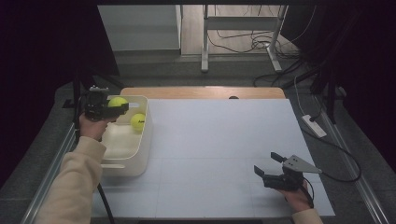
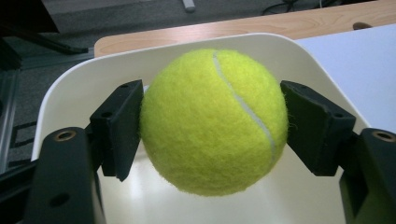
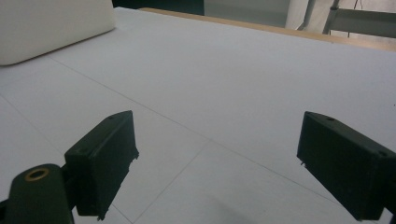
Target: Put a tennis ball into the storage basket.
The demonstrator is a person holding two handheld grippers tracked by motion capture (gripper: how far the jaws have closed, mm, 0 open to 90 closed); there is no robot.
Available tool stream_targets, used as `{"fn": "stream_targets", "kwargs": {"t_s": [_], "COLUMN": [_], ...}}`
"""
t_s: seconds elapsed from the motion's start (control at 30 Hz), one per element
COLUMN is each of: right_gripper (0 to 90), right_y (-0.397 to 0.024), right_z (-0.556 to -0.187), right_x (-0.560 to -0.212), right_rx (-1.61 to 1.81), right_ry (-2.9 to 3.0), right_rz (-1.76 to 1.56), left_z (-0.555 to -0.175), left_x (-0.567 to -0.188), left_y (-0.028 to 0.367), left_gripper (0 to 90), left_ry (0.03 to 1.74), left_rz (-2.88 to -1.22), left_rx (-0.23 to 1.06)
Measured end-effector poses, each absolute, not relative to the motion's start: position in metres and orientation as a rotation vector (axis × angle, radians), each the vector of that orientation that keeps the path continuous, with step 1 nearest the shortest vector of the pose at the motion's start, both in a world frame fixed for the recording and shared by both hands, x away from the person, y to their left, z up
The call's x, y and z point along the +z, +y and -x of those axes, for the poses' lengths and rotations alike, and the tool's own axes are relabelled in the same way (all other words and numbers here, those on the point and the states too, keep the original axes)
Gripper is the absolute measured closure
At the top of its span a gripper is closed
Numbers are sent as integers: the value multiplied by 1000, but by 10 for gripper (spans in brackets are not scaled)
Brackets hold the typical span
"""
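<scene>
A yellow tennis ball (image 2: 212,121) is pressed between the pads of my left gripper (image 1: 117,105), held above the far end of a white bin (image 1: 140,154) at the table's left. The same held ball (image 1: 116,101) appears in the high view. A second tennis ball (image 1: 137,122) lies inside the bin, against its right wall. My right gripper (image 1: 267,164) rests low over the white table surface at the near right, jaws wide apart with nothing between them; its black pads (image 3: 102,158) frame bare table.
The white bin's corner (image 3: 51,28) lies far off to the left of the right gripper. A wooden strip (image 1: 201,92) borders the table's far edge. Cables and a power strip (image 1: 314,125) lie off the right side.
</scene>
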State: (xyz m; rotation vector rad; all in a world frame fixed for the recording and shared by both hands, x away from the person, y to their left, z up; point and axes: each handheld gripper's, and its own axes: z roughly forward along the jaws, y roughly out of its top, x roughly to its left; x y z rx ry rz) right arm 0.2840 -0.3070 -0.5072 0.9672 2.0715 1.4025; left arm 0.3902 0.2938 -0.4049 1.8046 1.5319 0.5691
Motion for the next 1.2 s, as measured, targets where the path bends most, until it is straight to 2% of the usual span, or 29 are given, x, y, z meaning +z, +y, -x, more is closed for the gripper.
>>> {"fn": "stream_targets", "kwargs": {"t_s": [0.43,0.5,0.67,1.2], "right_gripper": [121,120,120,120], "right_y": [-307,-308,-307,-309], "right_z": [-284,-284,-284,-285], "right_x": [-507,-507,-507,-507], "right_rx": [1403,1402,1400,1410], "right_ry": [2070,2073,2072,2066], "right_rz": [-969,-970,-967,-974], "left_z": [-388,-387,-381,-355], "left_x": [-406,-403,-397,-386], "left_y": [299,300,292,277], "left_gripper": [259,204,139,141], "left_ry": [1558,1548,1484,1257], "left_rz": [-1766,-1736,-1746,-1702], "left_rx": [595,604,607,482]}}
